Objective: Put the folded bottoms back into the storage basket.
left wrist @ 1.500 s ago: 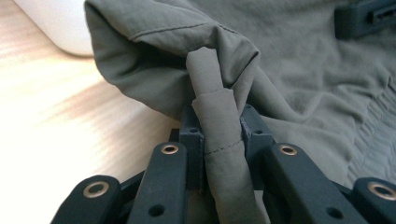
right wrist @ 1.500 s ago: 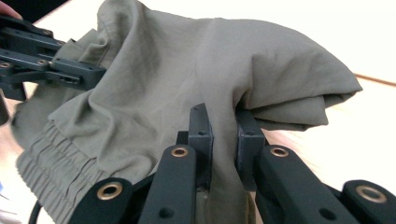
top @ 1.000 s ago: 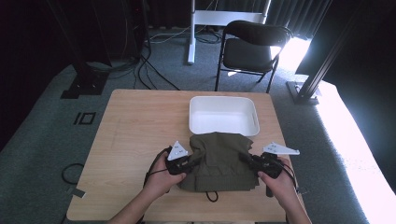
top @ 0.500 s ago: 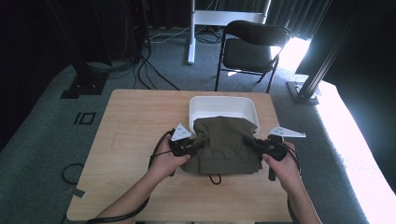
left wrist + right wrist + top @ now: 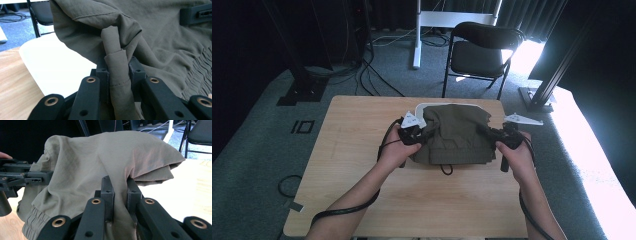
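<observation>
Both hand-held grippers (image 5: 424, 134) (image 5: 486, 133) pinch the garment's (image 5: 457, 132) side edges.

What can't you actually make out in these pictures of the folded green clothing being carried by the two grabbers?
- White tray, high view: the olive garment covers most of it; its contents cannot be told.
- Garment's type: folded, and cut off by the top edge in the left gripper view.
- Left gripper and right gripper pads: buried in pinched cloth.
- Chair: too dark for detail.

The folded green cloth (image 5: 458, 134) hung bunched over the white tray (image 5: 426, 106) on the table (image 5: 352, 150), its stretchy edge nearest the person.
</observation>
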A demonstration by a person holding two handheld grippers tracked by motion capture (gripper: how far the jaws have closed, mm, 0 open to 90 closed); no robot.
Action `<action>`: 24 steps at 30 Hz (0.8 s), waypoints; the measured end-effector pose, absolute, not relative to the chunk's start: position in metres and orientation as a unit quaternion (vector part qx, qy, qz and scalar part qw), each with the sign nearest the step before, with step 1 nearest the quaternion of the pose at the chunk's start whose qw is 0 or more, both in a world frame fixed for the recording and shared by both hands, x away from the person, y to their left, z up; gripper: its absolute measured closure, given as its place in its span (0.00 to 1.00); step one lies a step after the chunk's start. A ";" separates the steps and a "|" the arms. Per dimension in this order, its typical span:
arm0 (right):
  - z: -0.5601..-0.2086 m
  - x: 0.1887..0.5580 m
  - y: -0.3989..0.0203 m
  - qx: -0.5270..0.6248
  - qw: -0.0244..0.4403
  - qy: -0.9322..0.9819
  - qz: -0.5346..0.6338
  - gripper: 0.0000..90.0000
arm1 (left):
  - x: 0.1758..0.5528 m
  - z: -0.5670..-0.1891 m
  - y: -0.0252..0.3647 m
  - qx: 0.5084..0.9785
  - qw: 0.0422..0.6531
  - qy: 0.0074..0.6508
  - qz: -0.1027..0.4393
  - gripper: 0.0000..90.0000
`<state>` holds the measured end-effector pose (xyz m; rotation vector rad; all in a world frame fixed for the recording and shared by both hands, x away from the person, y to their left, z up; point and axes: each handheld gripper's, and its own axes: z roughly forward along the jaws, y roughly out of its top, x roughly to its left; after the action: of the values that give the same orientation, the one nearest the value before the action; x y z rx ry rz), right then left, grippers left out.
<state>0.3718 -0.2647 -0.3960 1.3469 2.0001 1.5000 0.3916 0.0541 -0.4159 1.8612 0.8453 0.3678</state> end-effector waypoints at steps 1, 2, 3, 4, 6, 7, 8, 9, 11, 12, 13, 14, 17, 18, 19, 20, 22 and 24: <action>-0.395 0.375 -0.265 0.470 0.148 0.696 0.523 0.90 | 0.392 -0.416 0.054 0.772 0.508 0.351 0.153 0.86; -0.394 0.382 -0.266 0.472 0.139 0.695 0.524 0.90 | 0.398 -0.414 0.054 0.769 0.506 0.358 0.155 0.86; -0.393 0.384 -0.267 0.474 0.138 0.694 0.524 0.90 | 0.401 -0.413 0.053 0.769 0.506 0.359 0.157 0.86; -0.393 0.388 -0.267 0.475 0.140 0.694 0.523 0.90 | 0.404 -0.412 0.053 0.770 0.505 0.357 0.158 0.86; -0.392 0.395 -0.267 0.478 0.143 0.691 0.523 0.90 | 0.410 -0.410 0.052 0.768 0.505 0.360 0.161 0.86; -0.392 0.395 -0.267 0.478 0.143 0.691 0.523 0.90 | 0.410 -0.410 0.052 0.768 0.505 0.360 0.161 0.86; -0.391 0.402 -0.266 0.482 0.147 0.689 0.521 0.90 | 0.417 -0.409 0.050 0.766 0.505 0.363 0.164 0.86; -0.390 0.405 -0.266 0.484 0.148 0.688 0.521 0.90 | 0.420 -0.408 0.050 0.769 0.501 0.362 0.165 0.86; -0.389 0.411 -0.266 0.487 0.151 0.686 0.519 0.90 | 0.422 -0.407 0.049 0.769 0.499 0.362 0.167 0.86; -0.388 0.415 -0.265 0.488 0.157 0.686 0.516 0.90 | 0.428 -0.406 0.047 0.765 0.501 0.369 0.166 0.86; -0.388 0.417 -0.265 0.488 0.158 0.686 0.516 0.90 | 0.432 -0.405 0.046 0.764 0.501 0.371 0.169 0.86; -0.386 0.421 -0.264 0.491 0.161 0.686 0.512 0.90 | 0.434 -0.404 0.045 0.762 0.502 0.372 0.169 0.86; -0.382 0.430 -0.263 0.493 0.163 0.684 0.512 0.90 | 0.443 -0.402 0.044 0.761 0.501 0.376 0.169 0.86; -0.381 0.433 -0.264 0.494 0.164 0.684 0.511 0.90 | 0.445 -0.402 0.044 0.760 0.501 0.378 0.168 0.86; -0.380 0.435 -0.264 0.495 0.163 0.683 0.512 0.90 | 0.449 -0.401 0.044 0.760 0.501 0.379 0.169 0.86; -0.380 0.439 -0.263 0.496 0.165 0.682 0.511 0.90 | 0.451 -0.401 0.044 0.759 0.501 0.379 0.170 0.86; -0.380 0.446 -0.263 0.497 0.166 0.681 0.511 0.90 | 0.458 -0.401 0.042 0.759 0.497 0.384 0.174 0.86; -0.381 0.452 -0.262 0.502 0.166 0.681 0.507 0.90 | 0.462 -0.402 0.040 0.763 0.492 0.382 0.176 0.86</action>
<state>0.4519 -0.2623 -0.3810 1.4279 1.9399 1.4424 0.4618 0.0398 -0.4018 1.8510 0.9265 0.4282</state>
